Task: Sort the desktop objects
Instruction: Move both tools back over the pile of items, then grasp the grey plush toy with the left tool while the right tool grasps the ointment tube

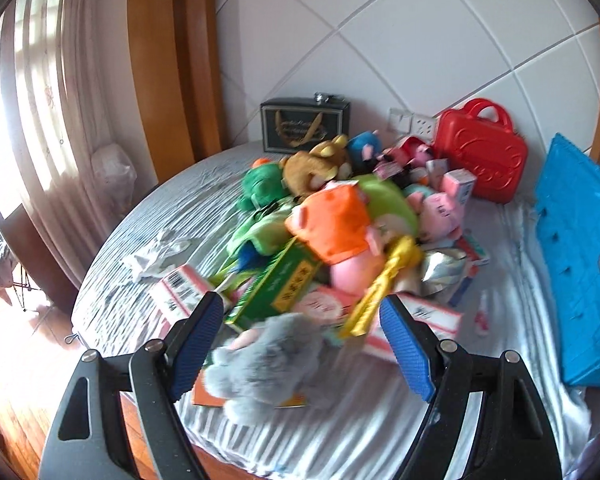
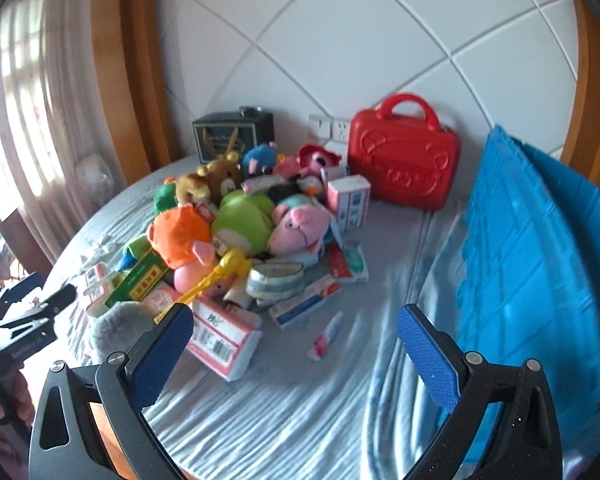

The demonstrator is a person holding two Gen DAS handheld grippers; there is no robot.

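Both tongs released over a heap of toys and boxes on the bed

Left tongs [image 1: 302, 344] gape above the blurred grey plush [image 1: 268, 360] at the heap's near edge; right tongs [image 2: 292, 350] gape over striped sheet [image 2: 300, 412], empty. Box lettering unreadable; blue crate [image 2: 540, 280] cut off at right.

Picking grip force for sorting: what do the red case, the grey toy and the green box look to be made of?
Red case: hard moulded plastic, glossy; embossed bear face and rigid handle.
Grey toy: soft plush, matte; fuzzy pile, blurred here.
Green box: probably thin printed cardboard; flat faces, sharp edges, slight sheen.
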